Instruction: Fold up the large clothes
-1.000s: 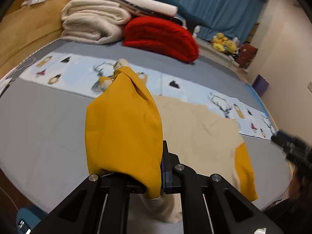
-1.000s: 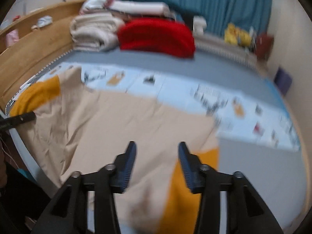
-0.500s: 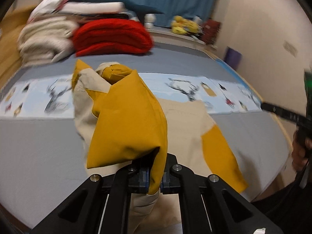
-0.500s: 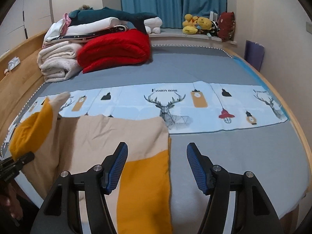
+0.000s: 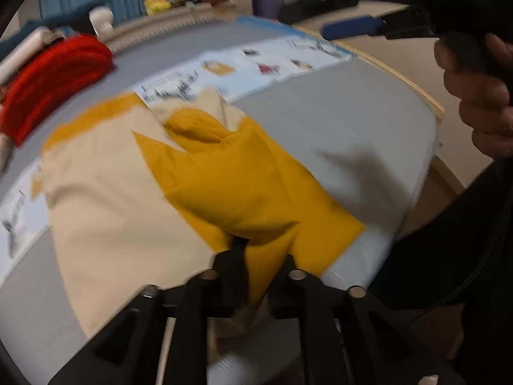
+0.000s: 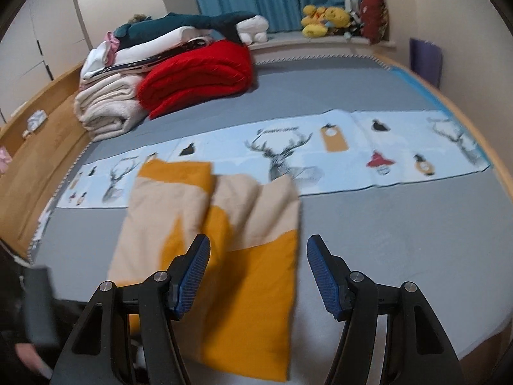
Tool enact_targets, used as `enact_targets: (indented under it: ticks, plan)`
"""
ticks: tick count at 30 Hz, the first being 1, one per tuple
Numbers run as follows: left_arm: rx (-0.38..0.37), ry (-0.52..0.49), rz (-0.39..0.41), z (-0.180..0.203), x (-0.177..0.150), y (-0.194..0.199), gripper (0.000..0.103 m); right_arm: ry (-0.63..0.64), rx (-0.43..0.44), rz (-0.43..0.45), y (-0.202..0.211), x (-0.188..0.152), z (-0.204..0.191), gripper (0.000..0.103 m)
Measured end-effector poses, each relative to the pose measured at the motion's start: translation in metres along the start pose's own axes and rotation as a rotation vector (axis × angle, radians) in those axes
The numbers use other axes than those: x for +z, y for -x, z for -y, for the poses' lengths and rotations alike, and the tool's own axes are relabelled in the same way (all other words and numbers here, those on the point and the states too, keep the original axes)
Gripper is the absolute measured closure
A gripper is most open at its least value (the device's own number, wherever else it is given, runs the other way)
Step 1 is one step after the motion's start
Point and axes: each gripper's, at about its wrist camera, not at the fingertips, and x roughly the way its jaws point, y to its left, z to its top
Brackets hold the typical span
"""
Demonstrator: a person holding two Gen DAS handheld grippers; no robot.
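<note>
A beige garment (image 5: pixel 112 199) with mustard-yellow sleeves lies flat on the grey bed (image 5: pixel 336 122). My left gripper (image 5: pixel 263 260) points down at it. Its jaws are opening, with the folded-over yellow sleeve (image 5: pixel 231 179) still draped between them and lying across the beige body. In the right wrist view the garment (image 6: pixel 256 202) shows as a narrow folded shape. My right gripper (image 6: pixel 258 269) hovers open above the garment's near yellow part (image 6: pixel 256 304), with nothing gripped. The right gripper's blue pad (image 5: pixel 349 29) and the hand (image 5: pixel 481 96) holding it appear at the top right of the left wrist view.
A pale blue printed cloth strip (image 6: pixel 336 147) crosses the bed behind the garment. Folded blankets, one red (image 6: pixel 198 73) and one cream (image 6: pixel 109 106), are stacked at the back left by the wooden bed frame (image 6: pixel 38 157). Plush toys (image 6: pixel 323 19) sit on the sill.
The left gripper swung the yellow sleeve across and down onto the beige body, rolling as it went, and its jaws have parted. The right gripper shifted sideways and stayed open.
</note>
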Motion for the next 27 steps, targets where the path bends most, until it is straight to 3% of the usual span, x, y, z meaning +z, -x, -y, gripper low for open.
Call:
enact_targets:
  ticks: [5,7,11,16,20,27]
  plan:
    - [-0.183,0.118,0.010,-0.027,-0.007,0.025,0.061,-0.069,0.172,-0.147,-0.035,-0.007,-0.011,0.039]
    - [-0.222,0.182,0.041,-0.043,-0.014,0.040,0.060,-0.052,0.196,-0.181,-0.050,-0.012,-0.021,0.039]
    - [-0.110,0.303,0.083,-0.079,-0.030,0.058,0.060,-0.027,0.219,-0.283,-0.083,-0.021,-0.044,0.039]
    - [0.036,0.405,0.081,-0.114,-0.051,0.071,0.060,-0.042,0.242,-0.419,-0.116,-0.033,-0.061,0.039]
    - [0.120,0.437,0.050,-0.129,-0.063,0.070,0.060,-0.008,0.149,-0.509,-0.139,-0.046,-0.070,0.039]
    - [0.179,0.487,0.027,-0.150,-0.071,0.071,0.060,0.002,0.042,-0.575,-0.156,-0.058,-0.070,0.039]
